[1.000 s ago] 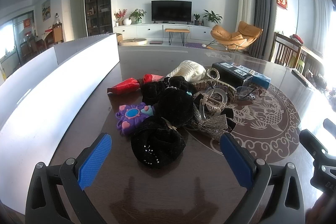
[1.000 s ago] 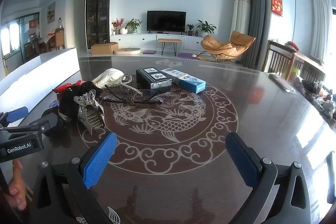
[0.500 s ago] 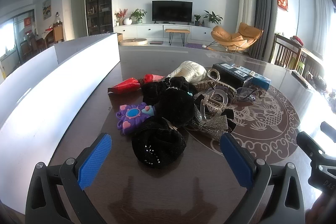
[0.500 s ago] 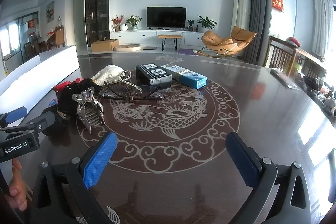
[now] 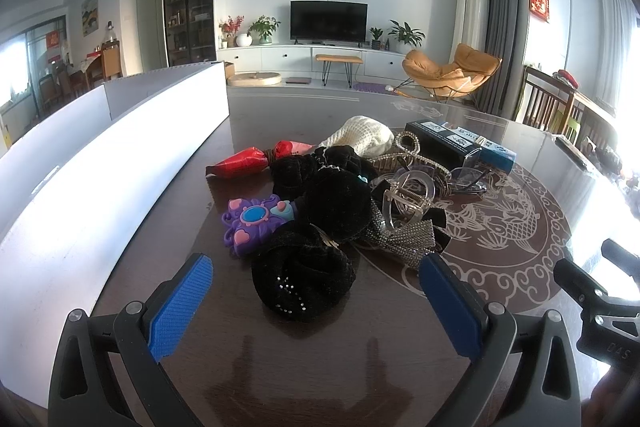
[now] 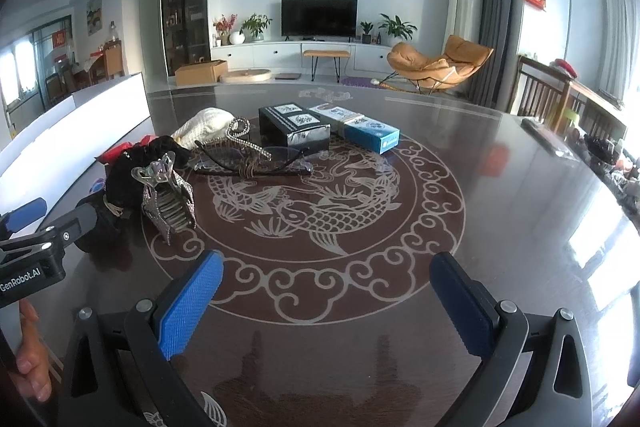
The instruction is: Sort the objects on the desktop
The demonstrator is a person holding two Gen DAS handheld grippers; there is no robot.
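Note:
A pile of hair accessories lies on the dark table: a black sequinned scrunchie [image 5: 304, 277], a purple flower clip [image 5: 256, 221], a rhinestone bow [image 5: 404, 239], a clear claw clip [image 5: 408, 195], a red bow [image 5: 248, 161] and a white knit piece [image 5: 360, 139]. My left gripper [image 5: 316, 303] is open and empty, its pads either side of the black scrunchie, just short of it. My right gripper [image 6: 326, 301] is open and empty over the table's fish pattern. A silver claw clip [image 6: 168, 199], glasses [image 6: 256, 163], a black box [image 6: 294, 127] and a blue box [image 6: 370, 133] lie ahead.
A long white box [image 5: 100, 163] runs along the table's left side. The right gripper's body [image 5: 600, 291] shows at the right edge of the left wrist view. Small items [image 6: 600, 147] sit at the table's far right edge.
Both grippers have moved slightly forward toward the objects. Both stay open and empty.

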